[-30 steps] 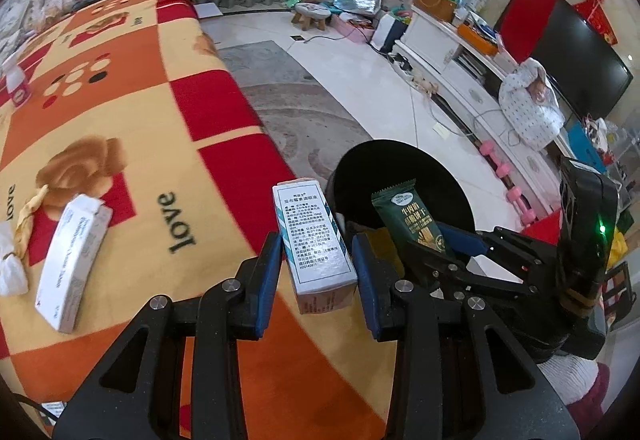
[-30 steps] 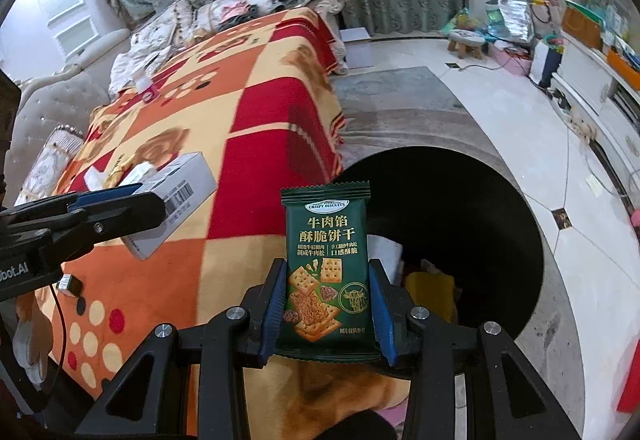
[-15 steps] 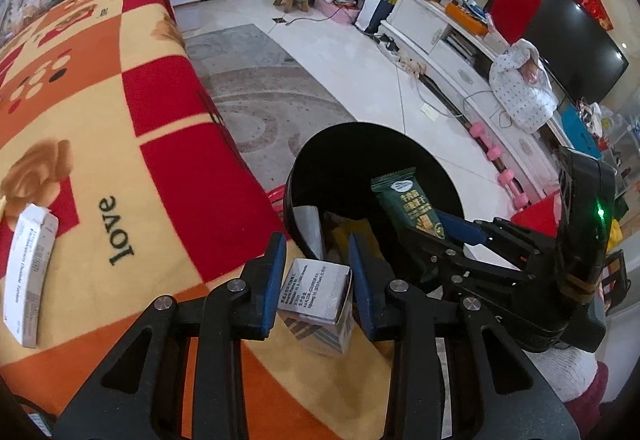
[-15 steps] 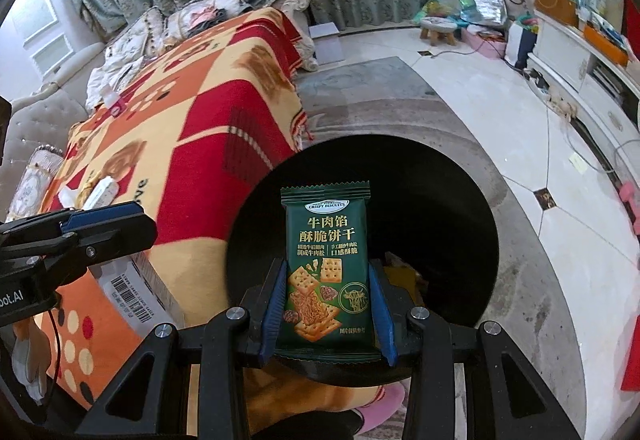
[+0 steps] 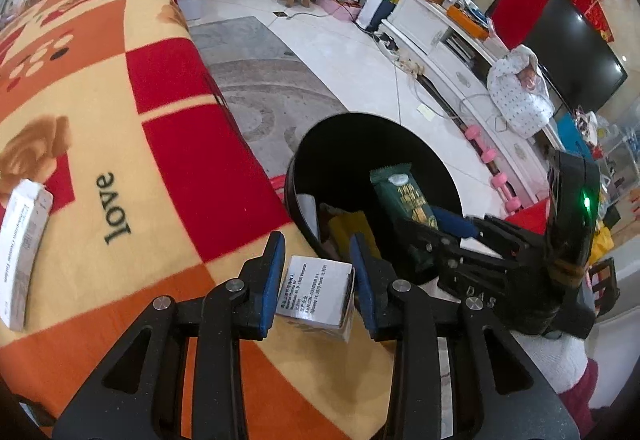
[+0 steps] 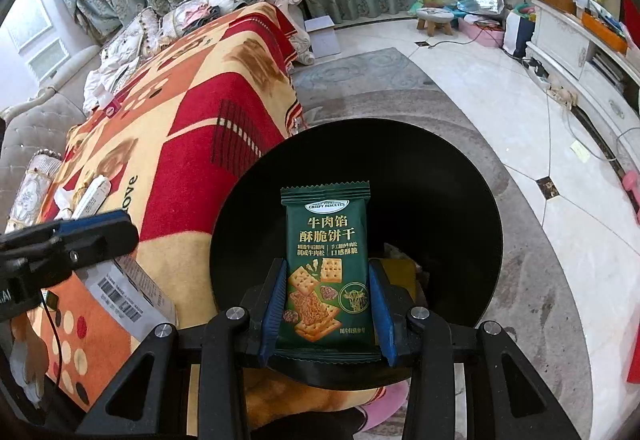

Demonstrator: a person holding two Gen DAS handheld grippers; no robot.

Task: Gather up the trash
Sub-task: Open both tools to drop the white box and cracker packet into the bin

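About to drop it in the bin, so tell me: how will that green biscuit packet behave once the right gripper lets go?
The green biscuit packet stands upright between the right gripper pads, so it is probably fairly stiff. It looks light and likely drops straight into the black bin below.

Both tools are black plastic frames with silver screws and blue pads: left tool point(image 5: 316, 272), right tool point(image 6: 326, 304). The right one has a green light, maybe "DAS" lettering.

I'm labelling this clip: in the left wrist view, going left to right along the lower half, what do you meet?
Flat white box on the blanket → small white carton in the left gripper → black bin → green biscuit packet → right gripper.
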